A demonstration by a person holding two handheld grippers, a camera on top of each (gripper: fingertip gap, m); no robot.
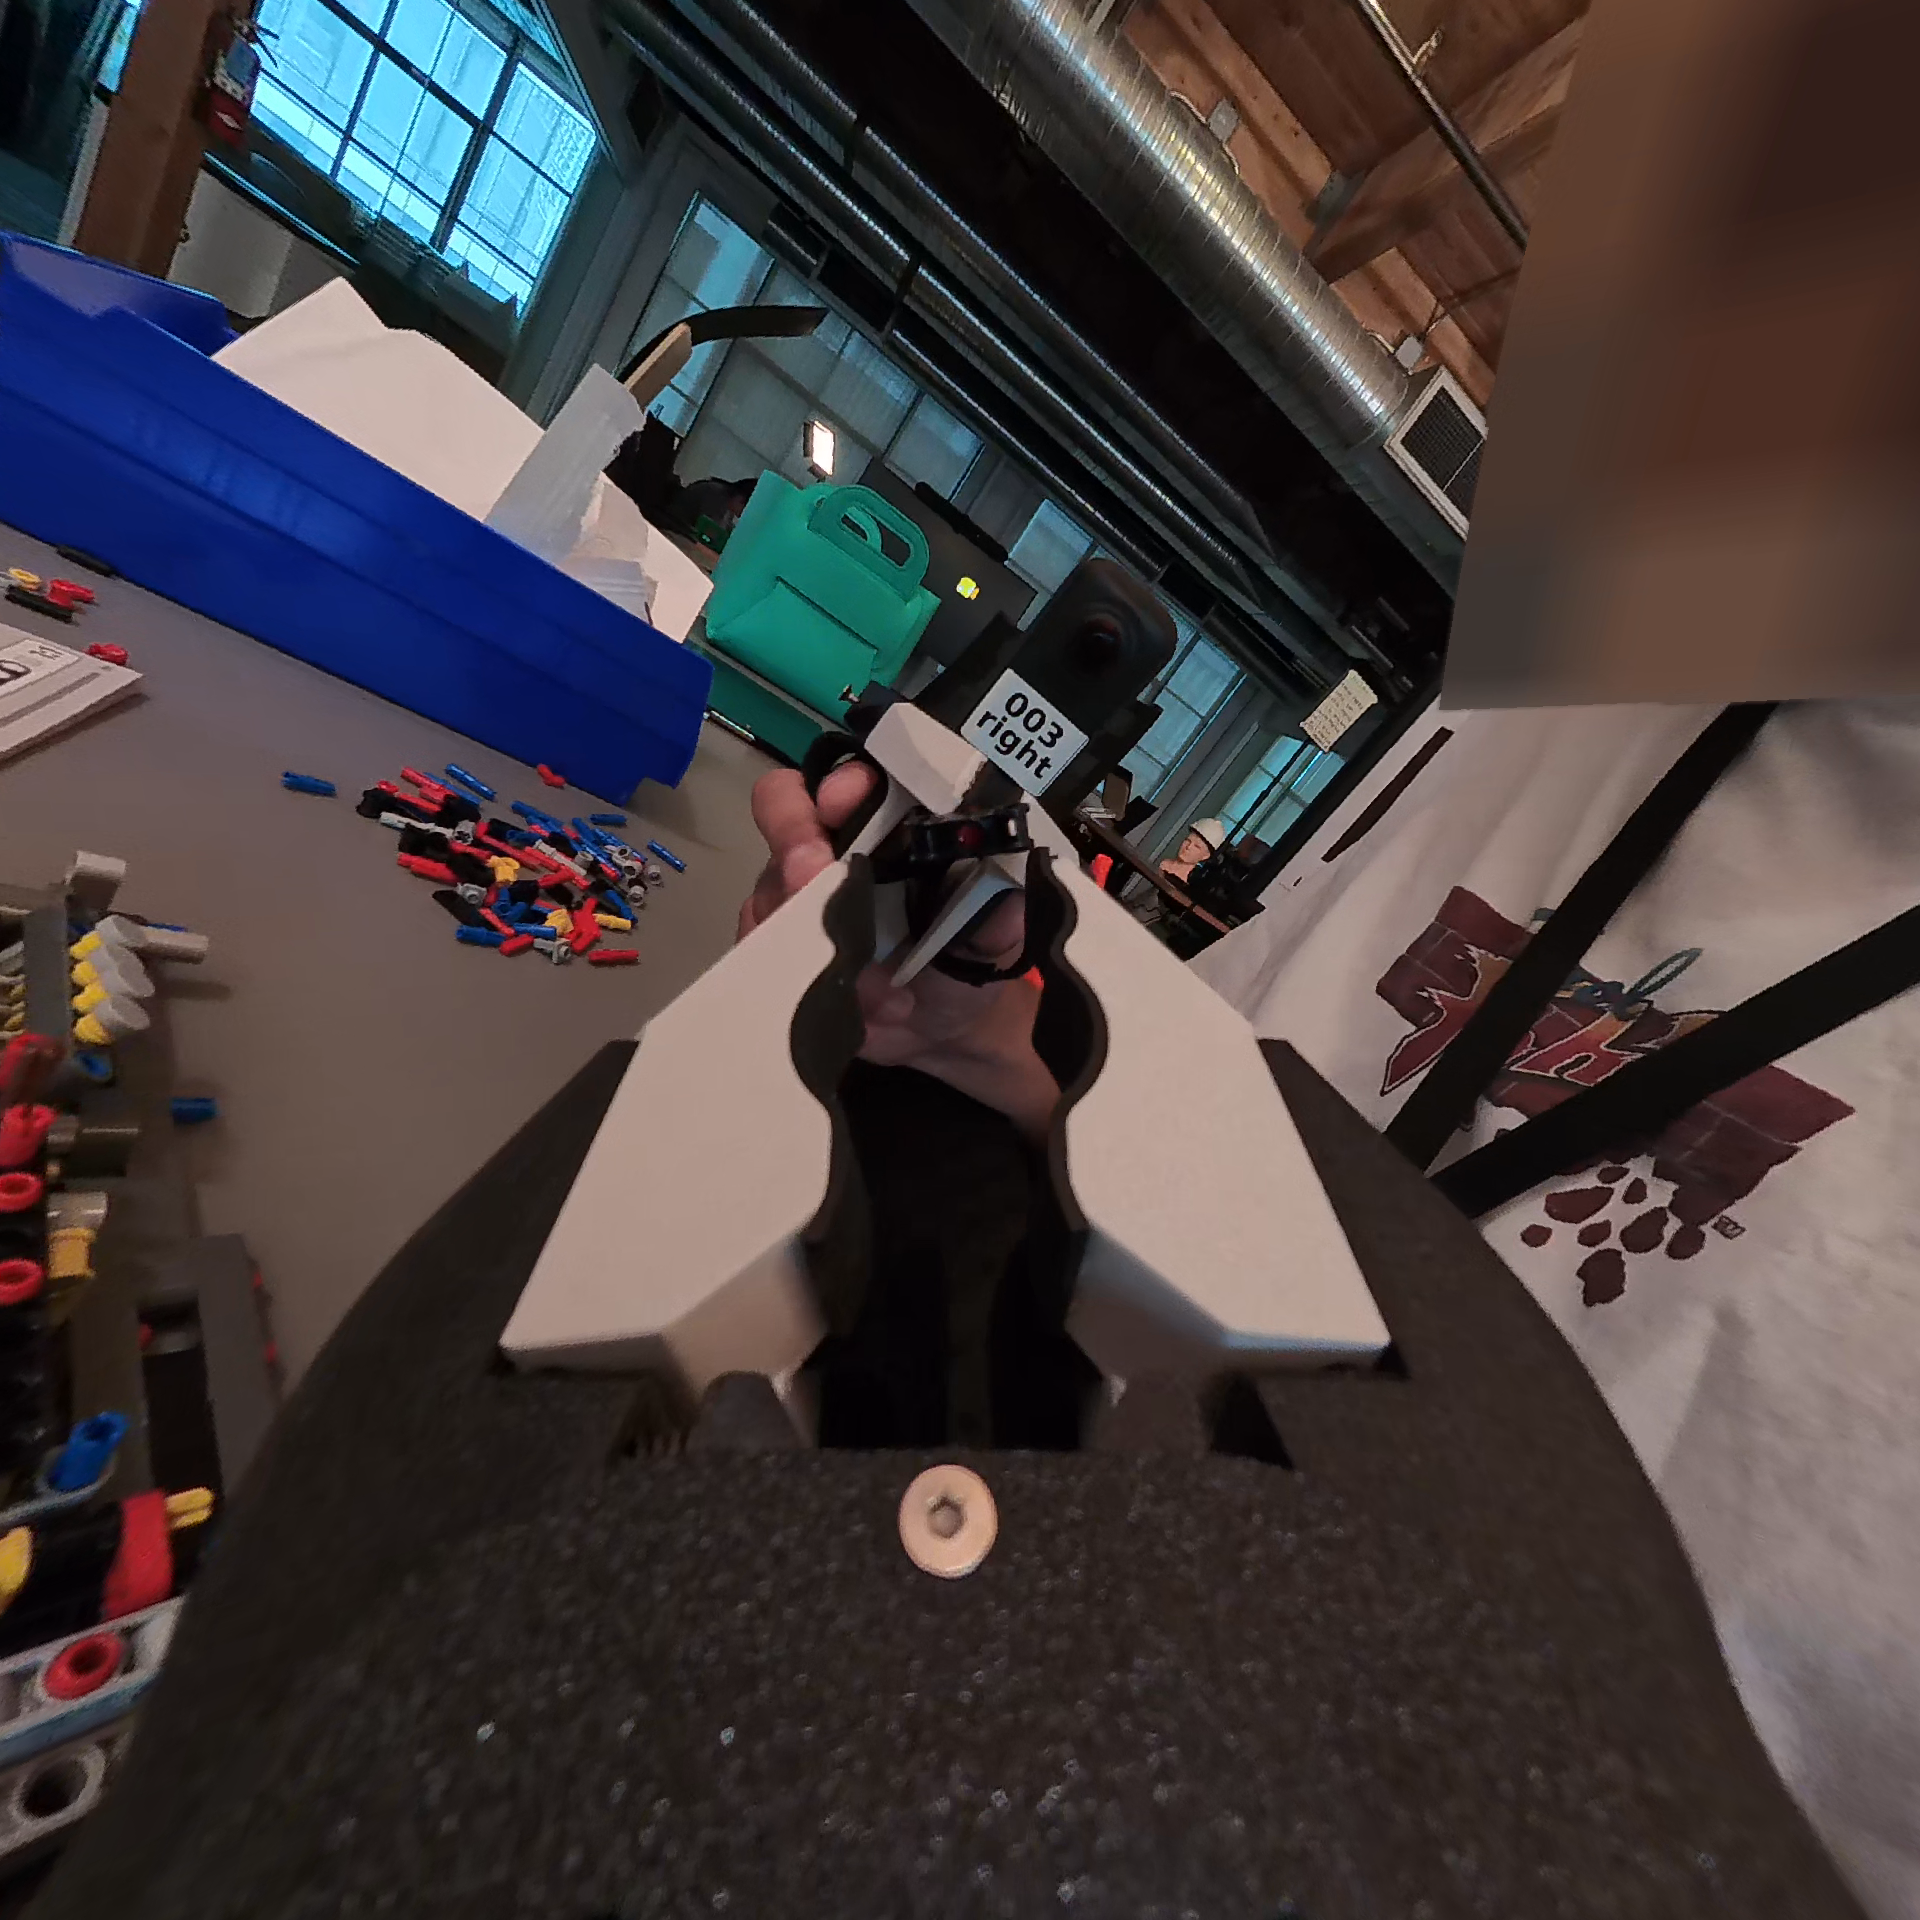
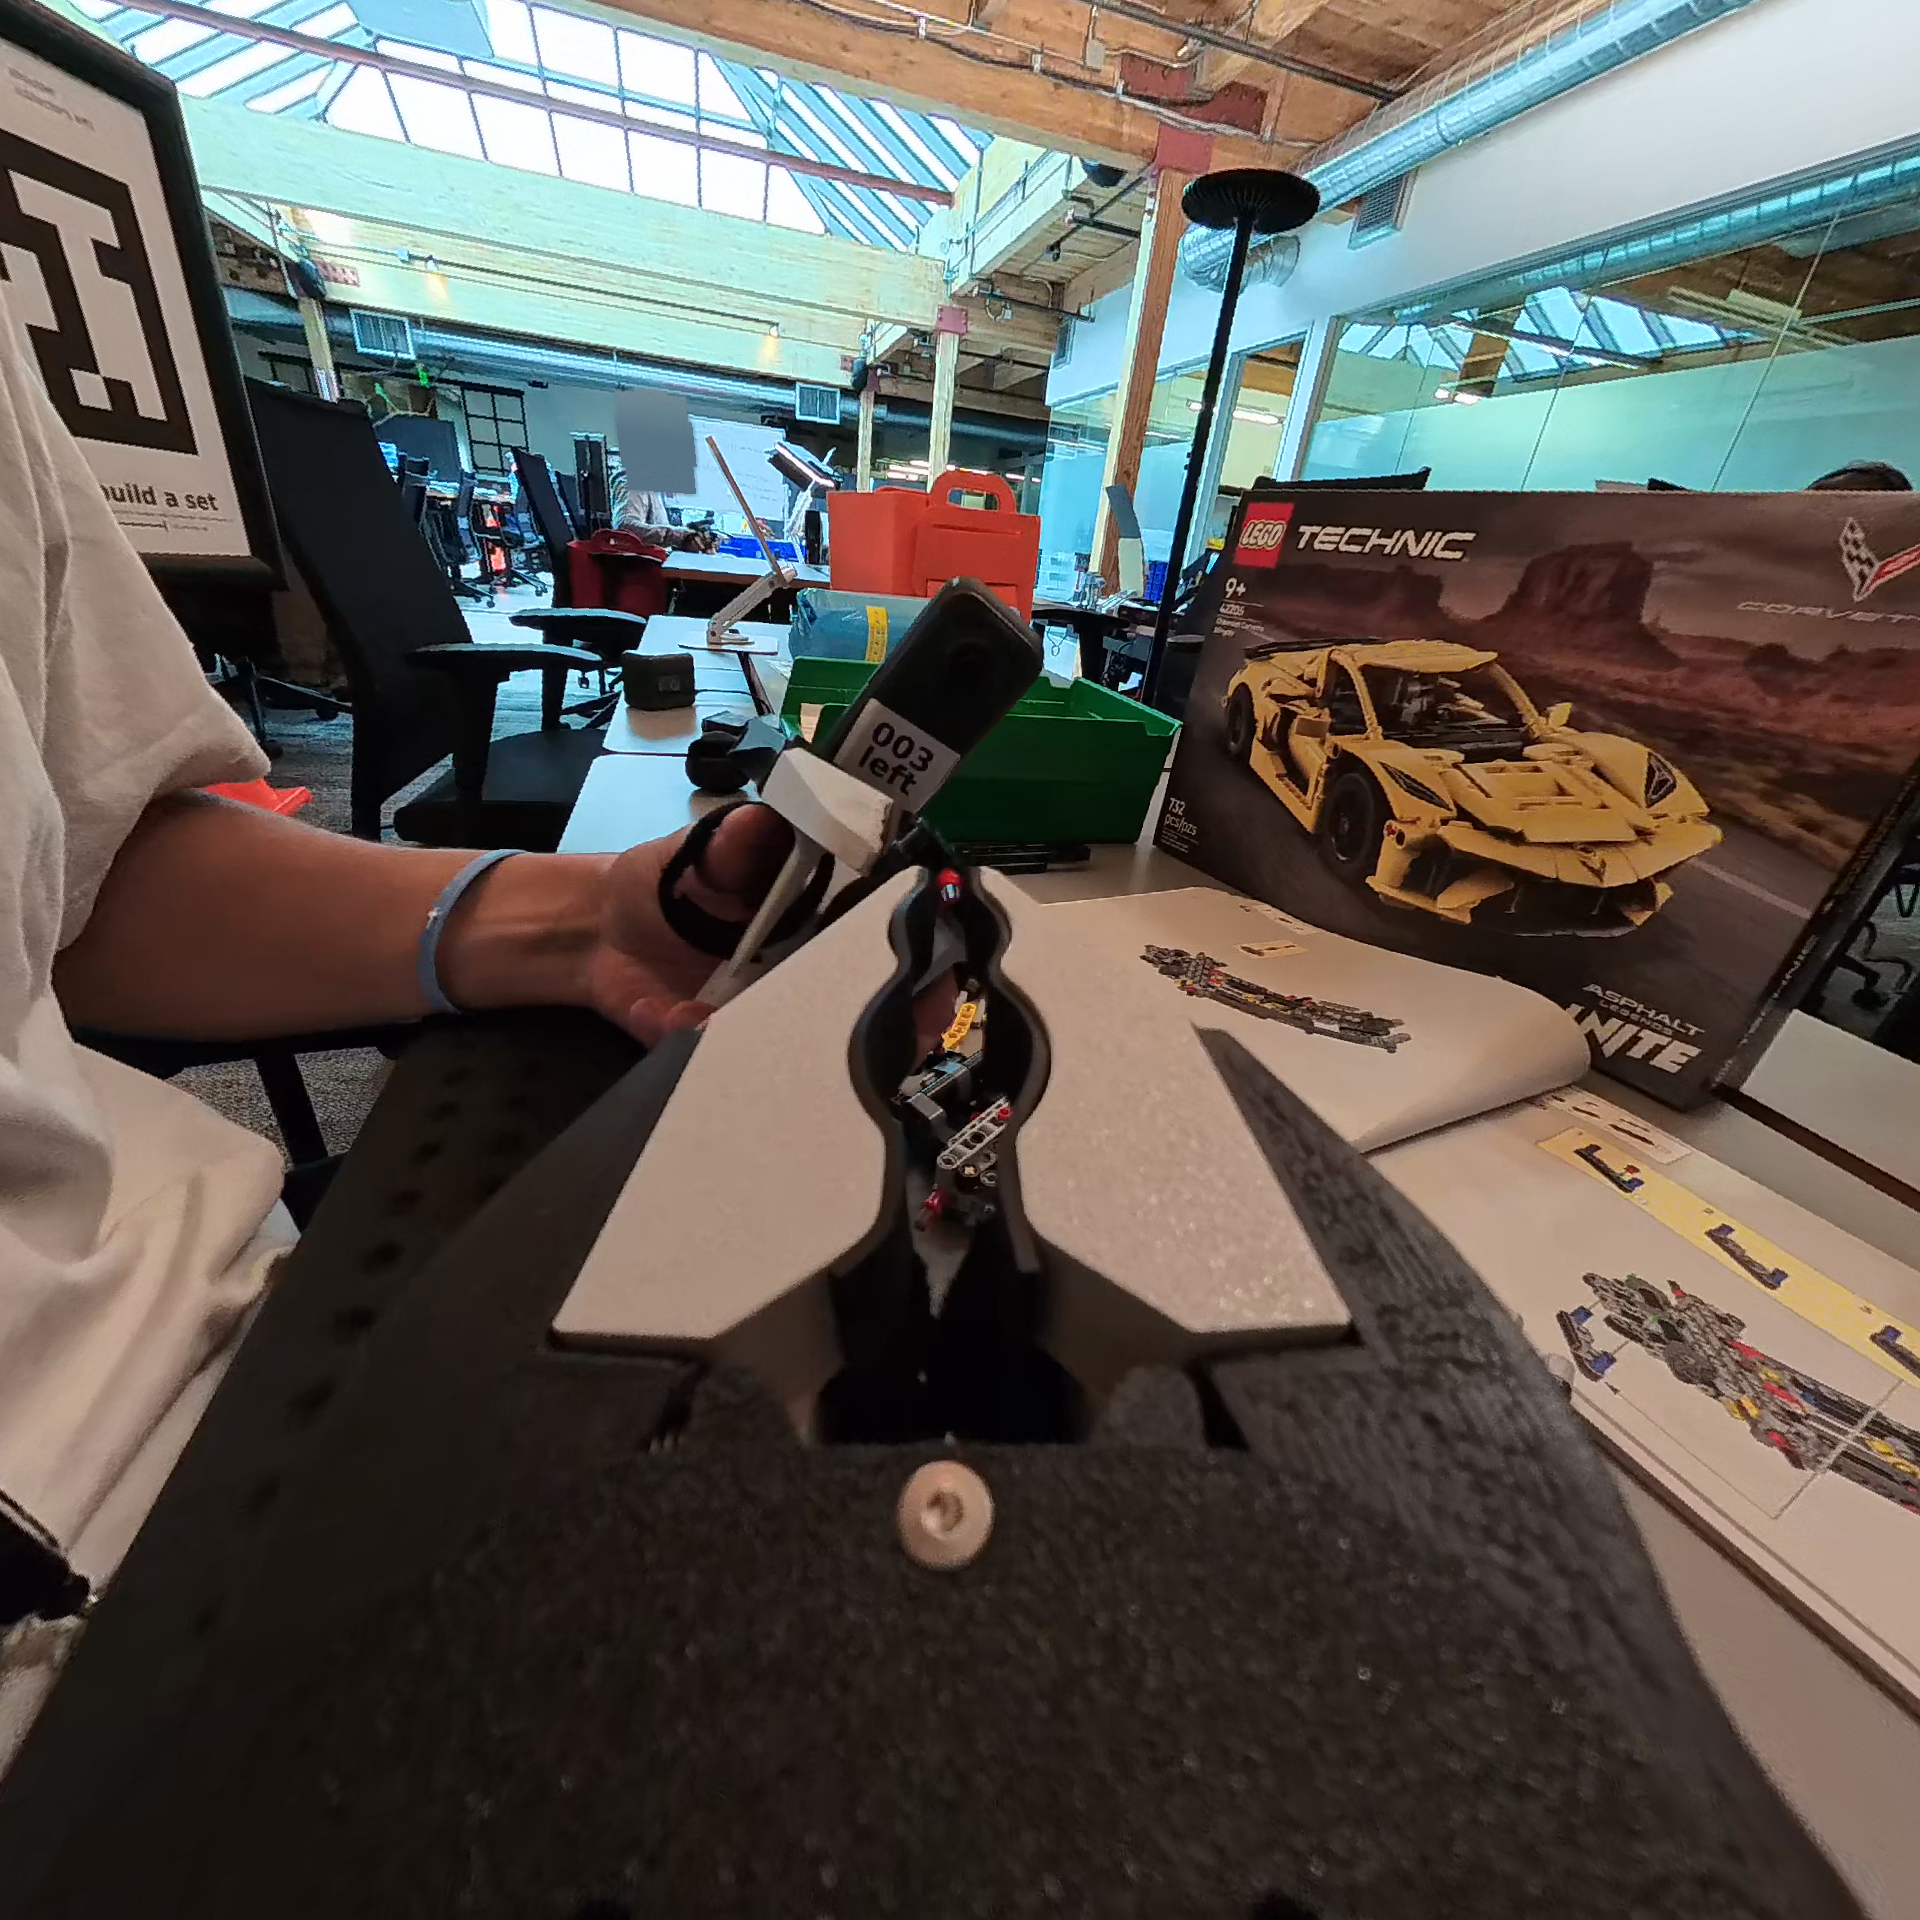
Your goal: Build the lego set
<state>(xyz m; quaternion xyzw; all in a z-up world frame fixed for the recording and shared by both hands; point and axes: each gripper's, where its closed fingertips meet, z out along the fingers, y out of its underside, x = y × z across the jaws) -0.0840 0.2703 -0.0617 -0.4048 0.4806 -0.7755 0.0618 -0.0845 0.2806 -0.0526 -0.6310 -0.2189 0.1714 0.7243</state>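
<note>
Left wrist view: loose lego pieces [image 1: 525,868] on table [image 1: 343,1018]; bin [image 1: 312,520] behind them; partial assembly [image 1: 73,1299] at left edge; booklet [image 1: 52,681] far left.
Right wrist view: open instruction booklet [image 2: 1621,1247] on table at right; set box [image 2: 1538,769] upright behind it; tray [image 2: 1039,764] left of box.

We see matt grey worktop [image 1: 343,987], glossy plastic lego pieces [image 1: 520,873], a shiny blue plastic bin [image 1: 312,540], and a paper instruction booklet [image 2: 1714,1330].
</note>
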